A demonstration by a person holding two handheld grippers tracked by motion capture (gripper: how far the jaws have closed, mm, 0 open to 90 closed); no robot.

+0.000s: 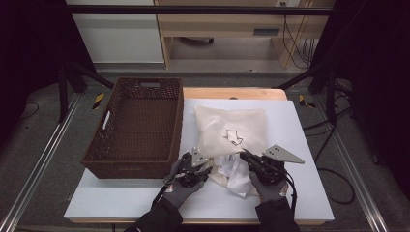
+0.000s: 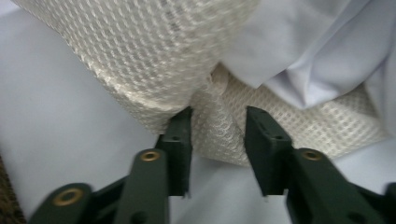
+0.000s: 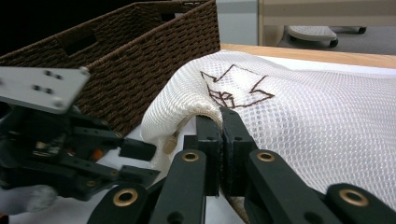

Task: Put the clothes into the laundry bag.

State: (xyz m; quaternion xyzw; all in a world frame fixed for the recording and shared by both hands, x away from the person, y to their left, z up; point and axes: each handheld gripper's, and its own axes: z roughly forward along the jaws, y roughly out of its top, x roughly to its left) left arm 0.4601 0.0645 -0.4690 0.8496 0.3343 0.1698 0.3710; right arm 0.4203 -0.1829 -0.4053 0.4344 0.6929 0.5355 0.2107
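The mesh bag [image 3: 299, 121] bears a brown arrow-like mark, no readable writing; right gripper [image 3: 219, 128] pinches its rim, left gripper [image 2: 217, 133] spread astride a fold

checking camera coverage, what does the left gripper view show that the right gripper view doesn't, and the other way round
Left gripper view alone: white cloth spilling from the mesh bag, with the left gripper jaws open around a fold of mesh. Right gripper view alone: the wicker basket, the bag's brown arrow print, and the right gripper shut on the bag's edge. Both share the mesh bag and the white table.
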